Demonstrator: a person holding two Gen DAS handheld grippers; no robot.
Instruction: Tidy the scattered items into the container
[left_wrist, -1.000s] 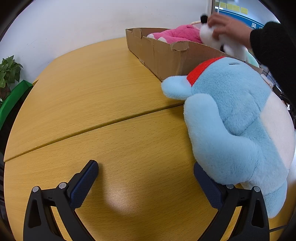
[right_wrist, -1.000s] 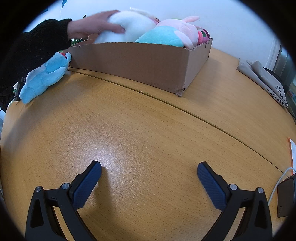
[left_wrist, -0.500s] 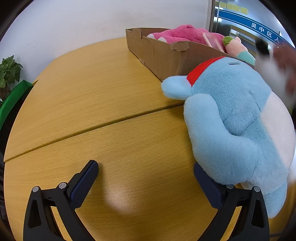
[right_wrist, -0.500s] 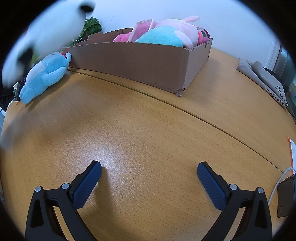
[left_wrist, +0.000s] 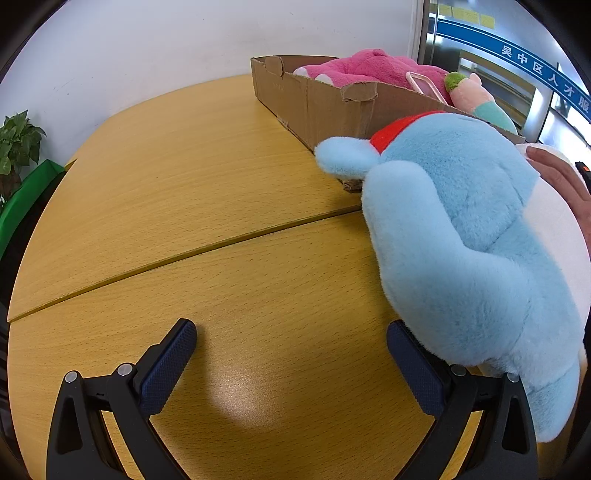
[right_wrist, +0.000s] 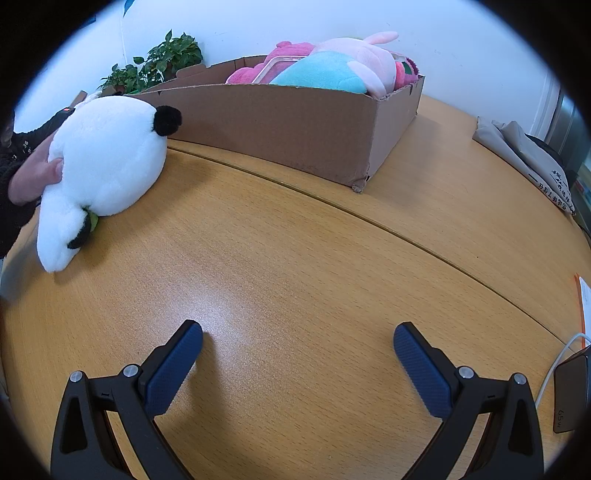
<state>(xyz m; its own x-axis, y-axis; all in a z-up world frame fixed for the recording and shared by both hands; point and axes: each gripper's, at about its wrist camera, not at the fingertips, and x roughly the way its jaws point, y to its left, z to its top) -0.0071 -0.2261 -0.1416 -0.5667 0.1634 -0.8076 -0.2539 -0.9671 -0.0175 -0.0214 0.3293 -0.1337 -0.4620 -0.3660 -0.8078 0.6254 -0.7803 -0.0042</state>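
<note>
A light blue plush with a red collar (left_wrist: 469, 236) lies on the wooden table against the right finger of my left gripper (left_wrist: 291, 354), which is open and empty. A cardboard box (left_wrist: 317, 107) behind it holds pink plush toys (left_wrist: 369, 70). In the right wrist view the box (right_wrist: 295, 122) stands at the back with pink and teal plush toys (right_wrist: 332, 70). A white panda plush (right_wrist: 103, 170) lies on the table at the left, with a person's hand (right_wrist: 33, 173) on it. My right gripper (right_wrist: 297, 354) is open and empty, low over bare table.
A person's hand (left_wrist: 561, 181) shows behind the blue plush. Potted plants (right_wrist: 155, 62) stand behind the box. A grey bag (right_wrist: 532, 162) lies at the right, and a dark device with a white cable (right_wrist: 569, 391) sits near the right edge.
A person's hand lifted the white panda plush out of the box and set it on the table at the left. Both grippers stayed still and open.
</note>
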